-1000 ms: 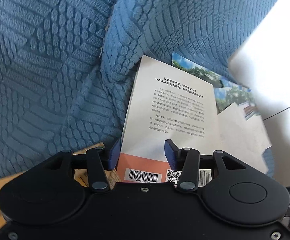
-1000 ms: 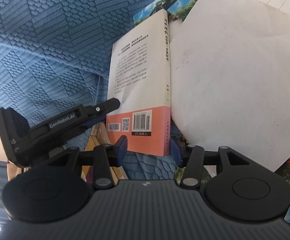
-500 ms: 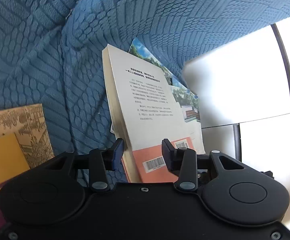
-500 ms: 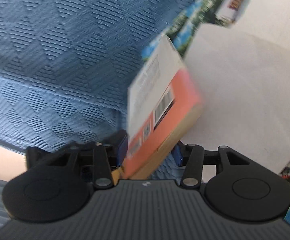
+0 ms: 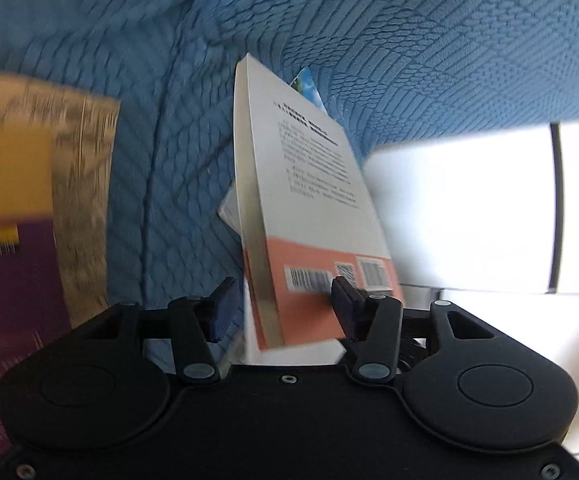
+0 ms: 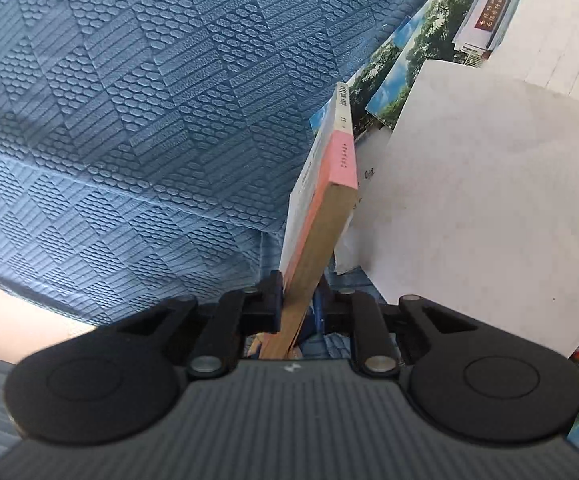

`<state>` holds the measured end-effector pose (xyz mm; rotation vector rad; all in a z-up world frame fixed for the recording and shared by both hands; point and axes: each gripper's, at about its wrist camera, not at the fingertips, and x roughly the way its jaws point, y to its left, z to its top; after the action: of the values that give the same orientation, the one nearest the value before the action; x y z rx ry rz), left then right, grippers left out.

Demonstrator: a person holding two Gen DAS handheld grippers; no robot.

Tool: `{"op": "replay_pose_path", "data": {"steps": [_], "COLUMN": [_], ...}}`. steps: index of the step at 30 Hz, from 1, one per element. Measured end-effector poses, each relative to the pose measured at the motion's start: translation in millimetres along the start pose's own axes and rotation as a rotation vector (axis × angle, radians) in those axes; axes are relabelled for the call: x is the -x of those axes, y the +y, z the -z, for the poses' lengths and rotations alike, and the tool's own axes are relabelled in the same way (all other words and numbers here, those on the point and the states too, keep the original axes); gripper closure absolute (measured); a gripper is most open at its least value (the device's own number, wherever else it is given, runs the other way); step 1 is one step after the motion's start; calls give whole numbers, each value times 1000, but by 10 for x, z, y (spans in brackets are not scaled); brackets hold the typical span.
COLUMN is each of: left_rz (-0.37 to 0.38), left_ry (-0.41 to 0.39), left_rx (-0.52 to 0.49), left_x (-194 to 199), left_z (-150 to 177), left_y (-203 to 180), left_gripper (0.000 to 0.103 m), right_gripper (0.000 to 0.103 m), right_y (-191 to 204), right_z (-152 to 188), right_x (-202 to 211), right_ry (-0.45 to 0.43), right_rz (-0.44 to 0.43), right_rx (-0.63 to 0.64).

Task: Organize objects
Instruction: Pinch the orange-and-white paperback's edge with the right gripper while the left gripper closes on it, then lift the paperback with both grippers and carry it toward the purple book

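Two grippers share one white paperback book with an orange band, tilted up on its edge above the blue textured cover. I see the right gripper closing on its lower corner while the left gripper opens around it. With so small a bite, I fear the book swings and falls onto the loose white sheets.

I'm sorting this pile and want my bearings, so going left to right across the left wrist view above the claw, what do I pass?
Yellow and purple book → blue textured cover → white and orange book, standing on edge → bright white panel.
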<state>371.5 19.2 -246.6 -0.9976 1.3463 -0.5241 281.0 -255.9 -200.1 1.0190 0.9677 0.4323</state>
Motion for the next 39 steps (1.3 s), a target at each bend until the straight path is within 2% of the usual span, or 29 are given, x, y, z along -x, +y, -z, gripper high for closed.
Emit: {"op": "replay_pose_path", "data": {"steps": [5,10,14,17,22,30,34,35,37,39], "left_rz": [44,49,44,15,-1,-7,-9,-8,-7,5], "left_ry": [-51,-76,-76,-77,-88,-123,-139,-142,-144,-157], "left_rx": [123,126,100,71,46,33,26,21,22,24], "left_x": [21,21,45,85,167,392,474,494,534,602], "left_z": [39,54,41,83,140,223,274,288,319,360], "left_y": [103,68,-6,-38,-55,-61,-65,-69,-78,-88], "left_gripper": [71,82,89,90,91,90,89,88,87,86], "right_gripper": [84,83,74,66,61,61,61,65,72,73], "right_y": [8,-35,-133,-172,-234,-318,-264,-234,-105,51], "right_z": [8,3,2,-4,-32,-54,-54,-51,-30,-8], "right_x": [-17,-41,-36,-72,-74,-19,-18,-11,30,61], "right_ry": [11,1,19,39,22,4,8,2,-18,-33], "right_rz": [-6,-7,10,42,78,58,22,22,46,59], "right_rx": [-10,-67,-131,-158,-197,-220,-179,-160,-60,33]}}
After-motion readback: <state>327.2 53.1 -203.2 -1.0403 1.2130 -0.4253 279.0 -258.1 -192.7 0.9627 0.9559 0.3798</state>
